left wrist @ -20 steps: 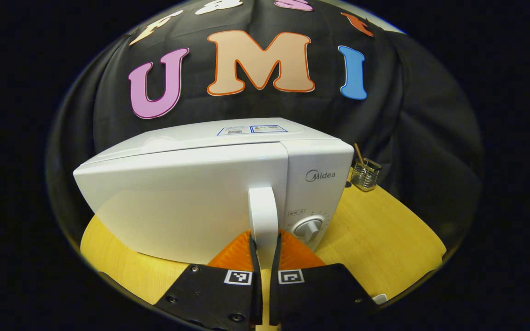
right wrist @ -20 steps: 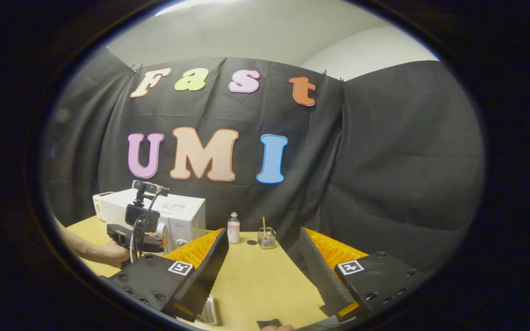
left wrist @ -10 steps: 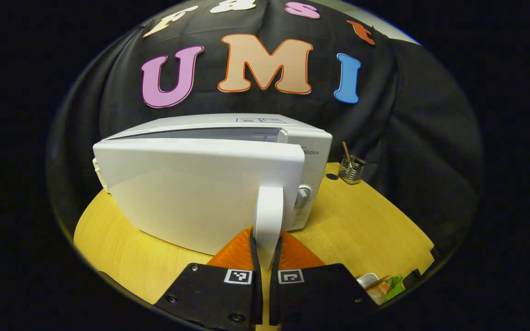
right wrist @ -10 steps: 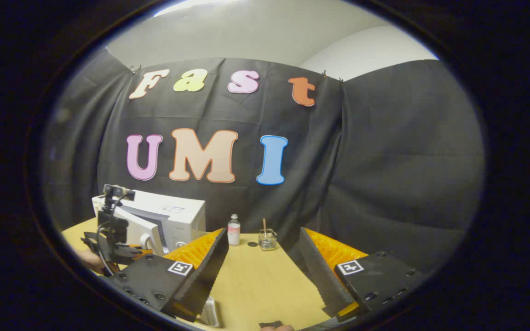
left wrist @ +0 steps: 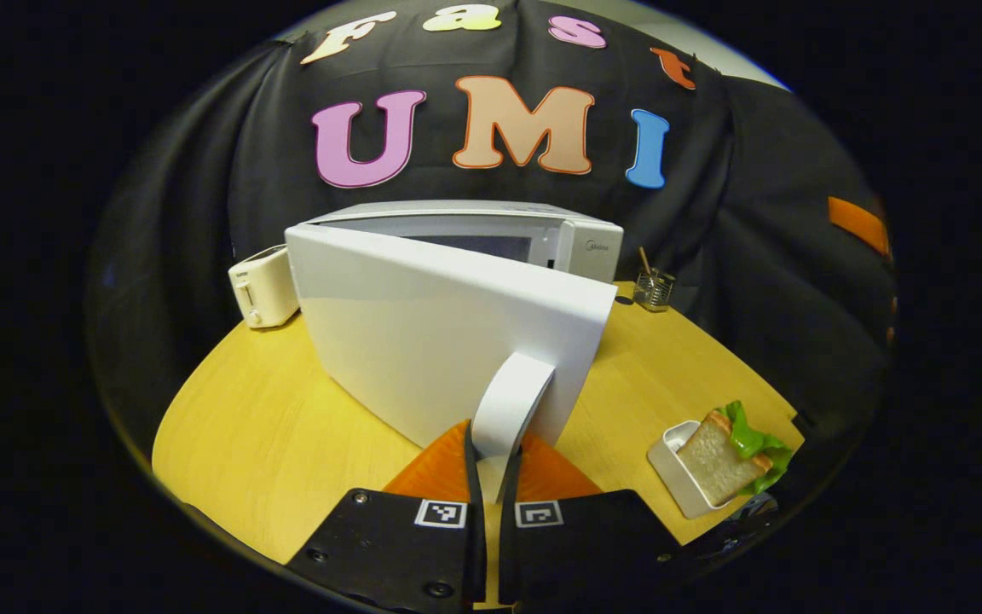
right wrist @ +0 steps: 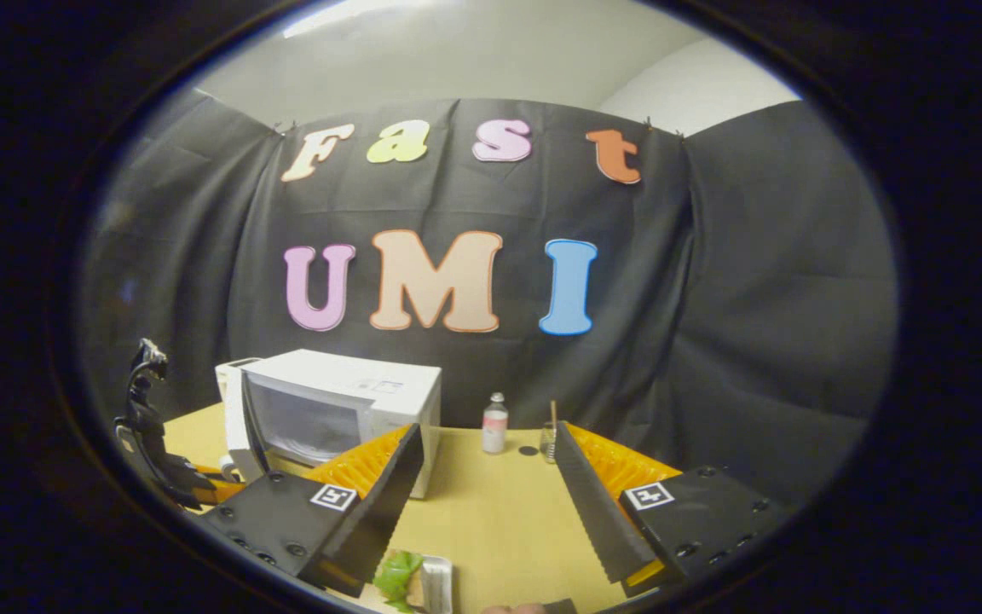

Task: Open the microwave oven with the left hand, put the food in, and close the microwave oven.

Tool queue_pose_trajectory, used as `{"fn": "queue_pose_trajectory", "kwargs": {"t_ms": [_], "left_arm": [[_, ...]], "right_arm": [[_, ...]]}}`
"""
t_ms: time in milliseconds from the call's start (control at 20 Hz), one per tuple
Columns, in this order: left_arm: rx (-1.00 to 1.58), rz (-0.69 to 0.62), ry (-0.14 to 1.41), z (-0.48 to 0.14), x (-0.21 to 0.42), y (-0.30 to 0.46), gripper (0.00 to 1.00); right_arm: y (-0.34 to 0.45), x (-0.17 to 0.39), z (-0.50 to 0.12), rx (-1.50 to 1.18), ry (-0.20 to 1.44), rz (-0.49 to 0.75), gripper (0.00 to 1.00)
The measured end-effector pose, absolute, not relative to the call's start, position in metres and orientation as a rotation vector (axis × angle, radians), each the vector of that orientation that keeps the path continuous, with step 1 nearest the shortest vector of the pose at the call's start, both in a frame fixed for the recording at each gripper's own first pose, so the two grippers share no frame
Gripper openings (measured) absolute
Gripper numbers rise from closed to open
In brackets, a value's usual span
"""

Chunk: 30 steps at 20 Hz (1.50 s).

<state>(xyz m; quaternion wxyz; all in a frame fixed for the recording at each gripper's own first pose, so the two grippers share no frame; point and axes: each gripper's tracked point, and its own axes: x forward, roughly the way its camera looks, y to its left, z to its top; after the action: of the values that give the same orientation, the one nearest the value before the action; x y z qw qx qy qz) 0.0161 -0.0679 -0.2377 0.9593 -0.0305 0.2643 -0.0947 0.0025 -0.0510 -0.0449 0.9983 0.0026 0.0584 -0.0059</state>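
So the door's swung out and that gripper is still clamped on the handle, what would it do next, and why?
Probably let go of the handle. The microwave door already stands wide open, and the left gripper is shut on its handle. The sandwich sits in its white tray on the table, and the right gripper hangs open just above it.

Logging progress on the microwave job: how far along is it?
Done: the microwave door stands wide open. In hand: the left tool is shut on the door handle. Left: the sandwich sits in its white tray on the table; the right tool is open and empty.
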Motion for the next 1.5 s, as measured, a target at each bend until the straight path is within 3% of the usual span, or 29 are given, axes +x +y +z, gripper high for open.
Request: {"fn": "queue_pose_trajectory", "kwargs": {"t_ms": [350,600,950,1100,1250,1350,1500], "left_arm": [[-0.100,0.096,0.576,-0.245,-0.033,0.057,0.06],[-0.126,0.064,0.555,-0.244,-0.036,0.082,0.06],[-0.131,0.046,0.558,-0.246,-0.036,0.082,0.06],[-0.137,0.055,0.578,-0.250,-0.043,0.093,0.12],[-0.171,0.097,0.579,-0.249,-0.049,0.096,0.91],[-0.137,0.101,0.561,-0.242,-0.052,0.096,1.00],[-0.111,0.091,0.530,-0.223,-0.063,0.096,0.99]], "right_arm": [[-0.001,0.016,-0.050,0.031,0.134,0.091,0.97],[0.021,0.020,-0.047,0.070,0.147,0.140,0.98],[0.017,0.012,-0.050,0.080,0.161,0.116,0.98],[0.013,0.006,-0.053,0.057,0.166,0.103,0.98],[0.009,-0.002,-0.061,0.048,0.188,0.091,0.97],[0.008,-0.009,-0.070,0.045,0.214,0.091,0.97],[0.009,-0.019,-0.089,0.036,0.268,0.095,0.98]]}}
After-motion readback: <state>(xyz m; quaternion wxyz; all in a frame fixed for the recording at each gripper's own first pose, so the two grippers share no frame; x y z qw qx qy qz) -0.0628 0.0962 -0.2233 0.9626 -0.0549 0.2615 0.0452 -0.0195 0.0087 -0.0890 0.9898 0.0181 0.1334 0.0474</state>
